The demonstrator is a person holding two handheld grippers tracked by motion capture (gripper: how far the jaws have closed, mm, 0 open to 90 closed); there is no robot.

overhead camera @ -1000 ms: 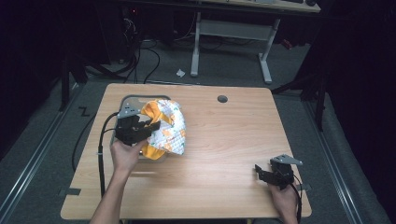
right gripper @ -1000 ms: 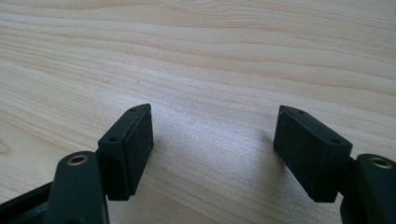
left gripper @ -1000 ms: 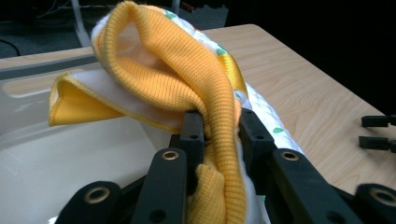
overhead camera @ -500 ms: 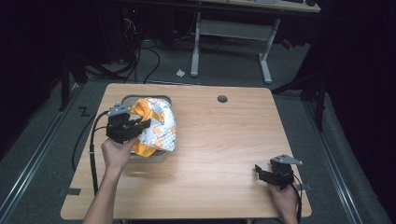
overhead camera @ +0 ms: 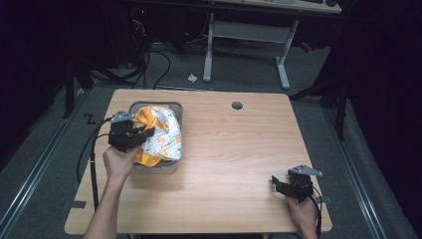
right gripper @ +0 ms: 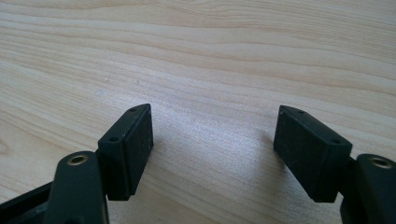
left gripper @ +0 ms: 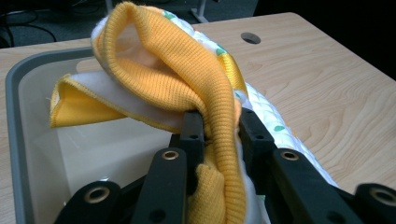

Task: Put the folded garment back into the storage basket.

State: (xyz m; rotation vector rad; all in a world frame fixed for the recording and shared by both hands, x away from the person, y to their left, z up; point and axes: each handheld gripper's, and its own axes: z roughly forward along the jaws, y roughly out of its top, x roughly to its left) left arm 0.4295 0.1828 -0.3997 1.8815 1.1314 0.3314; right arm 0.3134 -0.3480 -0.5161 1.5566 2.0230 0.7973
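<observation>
A yellow and white patterned garment (overhead camera: 161, 133) hangs over and into a grey plastic bin (overhead camera: 169, 165) on the left of the table. My left gripper (overhead camera: 144, 135) is shut on the garment's yellow ribbed hem (left gripper: 215, 126), which is pinched between the two jaws above the bin's pale inside (left gripper: 93, 154). My right gripper (overhead camera: 276, 185) rests low at the table's front right corner. Its jaws stand wide apart (right gripper: 212, 149) with only bare wood between them.
The wooden table (overhead camera: 239, 149) has a round cable hole (overhead camera: 237, 105) at the back. A white desk frame (overhead camera: 246, 32) and loose cables (overhead camera: 149, 59) stand on the floor beyond the far edge.
My left gripper has carried the garment leftward and back, from beside the bin to over it. The right gripper has stayed put.
</observation>
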